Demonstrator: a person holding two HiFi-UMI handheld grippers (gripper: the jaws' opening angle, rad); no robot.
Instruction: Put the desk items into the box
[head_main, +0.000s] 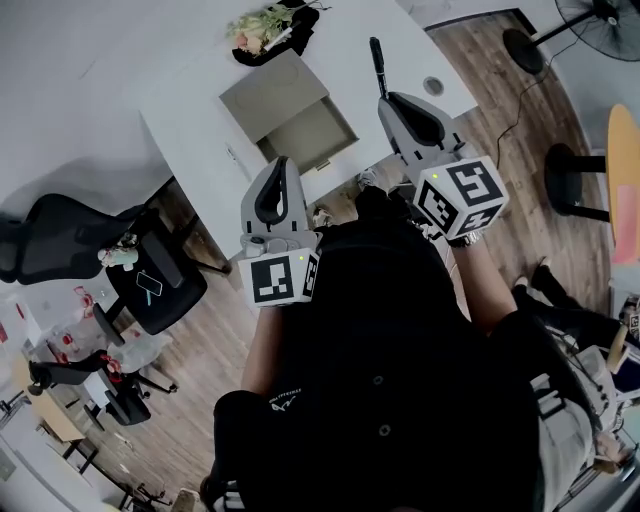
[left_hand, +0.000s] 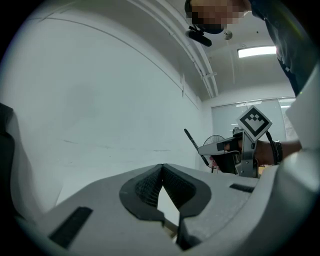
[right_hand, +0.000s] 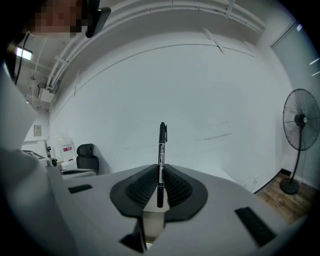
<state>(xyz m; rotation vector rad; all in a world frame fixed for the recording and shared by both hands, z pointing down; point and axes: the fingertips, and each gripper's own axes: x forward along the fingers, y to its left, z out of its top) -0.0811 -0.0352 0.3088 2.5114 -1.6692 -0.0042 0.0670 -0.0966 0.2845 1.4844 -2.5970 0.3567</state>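
The pen (right_hand: 161, 159), a slim black marker, is clamped between the ribbed dark pads (right_hand: 177, 187) of the right gripper (right_hand: 161, 172). It stands upright. Its lower end sits down in the hollow of the pads and most of its length, clip end uppermost, rises above the jaw tips. The jaws are closed to a narrow slit, no wider than the pen's barrel.

The left gripper (left_hand: 161, 168) carries nothing. Its jaw tips meet at the top, leaving only a small triangular gap lower down between the pads, and pale wall shows through that gap.

In the head view both grippers are held up in front of the person's dark torso, each with a marker cube nearest the body. The left gripper (head_main: 281, 165) is at the left and the right gripper (head_main: 384, 98) at the right, side by side but apart. The pen (head_main: 378, 66) sticks out past the right jaws, over the white desk (head_main: 400, 40).

Beyond the jaw tips, between the two grippers in that view, the box (head_main: 300, 130) lies open on the desk with one flap folded back. The pen is to the right of it, not inside it.

Farther along the desk lies a bunch of flowers (head_main: 262, 25). A black office chair (head_main: 150, 285) stands on the wooden floor to the left, and a standing fan (right_hand: 301, 122) stands off to the right by the wall.
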